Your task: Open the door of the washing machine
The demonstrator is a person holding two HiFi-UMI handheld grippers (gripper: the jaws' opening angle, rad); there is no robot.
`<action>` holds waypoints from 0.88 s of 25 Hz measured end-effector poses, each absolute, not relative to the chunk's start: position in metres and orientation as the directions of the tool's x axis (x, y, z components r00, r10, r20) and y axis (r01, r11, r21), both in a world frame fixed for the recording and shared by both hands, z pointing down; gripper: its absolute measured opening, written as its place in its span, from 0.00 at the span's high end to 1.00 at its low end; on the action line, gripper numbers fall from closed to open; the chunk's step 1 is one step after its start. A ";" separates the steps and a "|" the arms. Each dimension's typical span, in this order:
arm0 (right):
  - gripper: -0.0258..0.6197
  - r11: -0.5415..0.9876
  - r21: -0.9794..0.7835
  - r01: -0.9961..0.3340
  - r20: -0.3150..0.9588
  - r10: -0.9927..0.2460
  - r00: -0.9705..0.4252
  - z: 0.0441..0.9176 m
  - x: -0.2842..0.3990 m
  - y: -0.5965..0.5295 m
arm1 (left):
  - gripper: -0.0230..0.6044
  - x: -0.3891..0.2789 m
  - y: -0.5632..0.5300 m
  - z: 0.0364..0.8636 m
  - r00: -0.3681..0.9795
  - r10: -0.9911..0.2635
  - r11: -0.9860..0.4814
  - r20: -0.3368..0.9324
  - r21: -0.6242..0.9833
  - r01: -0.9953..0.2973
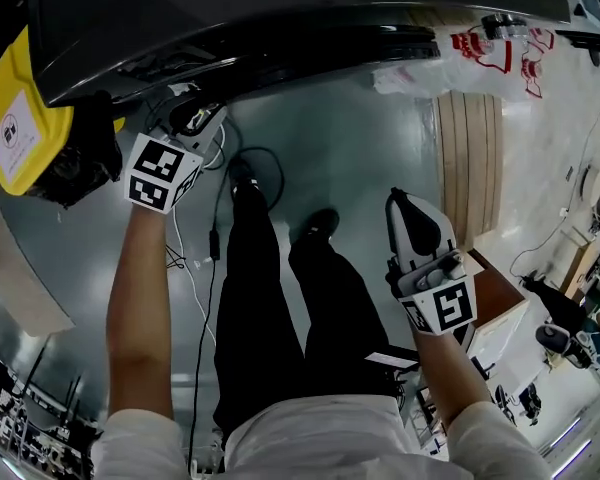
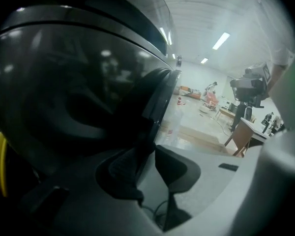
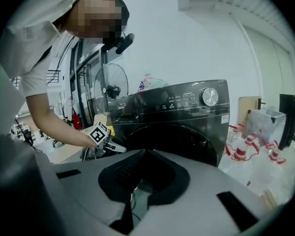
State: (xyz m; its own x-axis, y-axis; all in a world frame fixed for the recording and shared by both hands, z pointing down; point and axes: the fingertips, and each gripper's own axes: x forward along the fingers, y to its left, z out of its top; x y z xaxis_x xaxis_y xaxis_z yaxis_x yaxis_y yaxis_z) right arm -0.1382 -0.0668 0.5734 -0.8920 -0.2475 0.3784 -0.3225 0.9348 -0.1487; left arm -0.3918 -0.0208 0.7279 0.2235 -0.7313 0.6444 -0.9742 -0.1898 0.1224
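The dark washing machine point(image 1: 280, 18) fills the top of the head view, and its control panel shows in the right gripper view point(image 3: 187, 102). Its round door point(image 2: 78, 97) looms large at the left of the left gripper view. My left gripper point(image 1: 195, 116) reaches in at the door's left side point(image 3: 105, 144). The door's rim point(image 2: 155, 102) runs down between the two pads, and the gripper point(image 2: 147, 156) is shut on that edge. My right gripper point(image 1: 405, 200) hangs apart over the floor by my right leg. It faces the machine, shut point(image 3: 143, 154), with nothing in it.
A yellow bag point(image 1: 15, 118) sits left of the machine. Cables point(image 1: 215, 238) trail over the grey floor by my legs point(image 1: 280, 308). A wooden board point(image 1: 470, 158) and white bags with red print point(image 1: 490, 53) lie to the right. A fan point(image 3: 108, 87) stands behind.
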 end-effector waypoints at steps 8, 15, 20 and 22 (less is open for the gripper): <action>0.91 0.934 -0.136 -0.331 0.374 -0.261 -0.890 0.574 -0.112 -0.070 | 0.80 -0.391 -0.018 0.728 0.197 -0.704 -0.166 0.682 0.111 -0.980; 0.91 0.932 -0.128 -0.340 0.361 -0.276 -0.891 0.571 -0.109 -0.065 | 0.80 -0.230 0.052 0.734 0.424 -0.648 -0.408 0.632 0.181 -0.895; 0.91 0.911 -0.103 -0.400 0.342 -0.345 -0.874 0.553 -0.065 -0.069 | 0.79 -0.137 0.062 0.735 0.334 -0.685 -0.235 0.648 0.238 -0.942; 0.91 0.883 -0.098 -0.458 0.338 -0.403 -0.850 0.545 -0.032 -0.072 | 0.78 -0.101 0.060 0.735 0.330 -0.679 -0.206 0.656 0.261 -0.943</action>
State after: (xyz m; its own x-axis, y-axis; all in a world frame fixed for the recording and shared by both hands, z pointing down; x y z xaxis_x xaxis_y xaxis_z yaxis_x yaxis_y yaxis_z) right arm -0.0325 -0.0723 0.5452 -0.8501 -0.4035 0.3385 -0.4582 0.8835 -0.0977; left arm -0.1014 0.0605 0.7348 0.3296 -0.6790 0.6560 -0.9432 -0.2061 0.2605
